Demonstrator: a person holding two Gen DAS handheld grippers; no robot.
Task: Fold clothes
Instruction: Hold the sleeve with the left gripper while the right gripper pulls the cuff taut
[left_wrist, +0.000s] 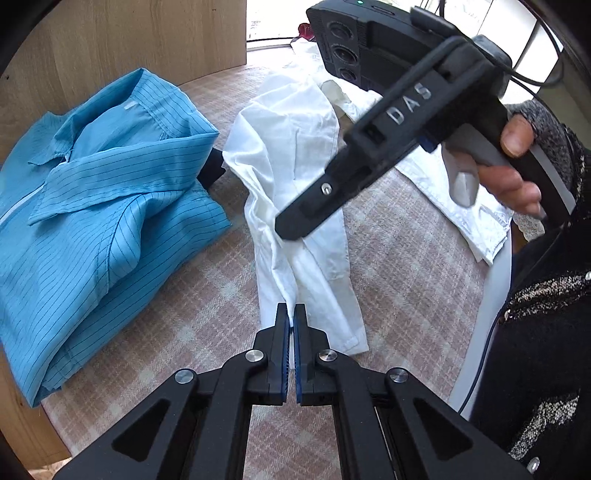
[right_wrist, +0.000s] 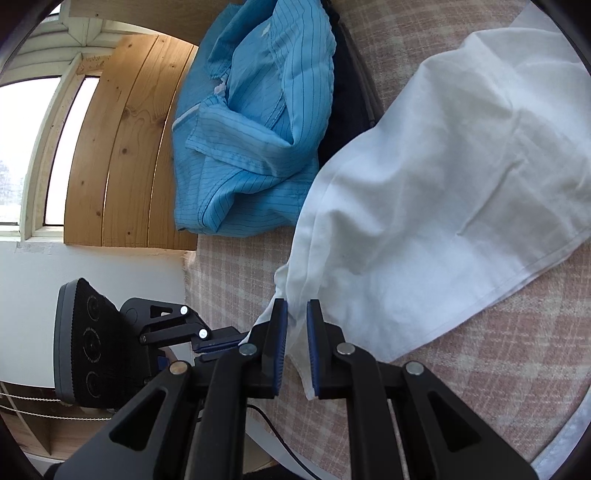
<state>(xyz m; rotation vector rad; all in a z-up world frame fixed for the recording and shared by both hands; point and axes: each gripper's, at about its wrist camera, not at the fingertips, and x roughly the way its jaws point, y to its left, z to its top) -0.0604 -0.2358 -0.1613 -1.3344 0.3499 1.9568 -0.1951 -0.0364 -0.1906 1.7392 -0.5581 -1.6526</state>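
The white shirt (left_wrist: 295, 177) lay crumpled on the pink-checked blanket (left_wrist: 399, 266), just to the right of the folded blue striped shirt (left_wrist: 103, 206) in the left wrist view. The left gripper (left_wrist: 291, 317) was clamped nearly closed on a thin edge of the white shirt's sleeve end — its blue pads (left_wrist: 284, 347) pressed against the cloth. The right gripper (right_wrist: 295, 314) stood a little wider, with a white hem pinched between its pads (right_wrist: 280, 339). A dark garment (right_wrist: 351, 96) peeked from under the blue striped shirt, beside the wooden board (right_wrist: 122, 140).
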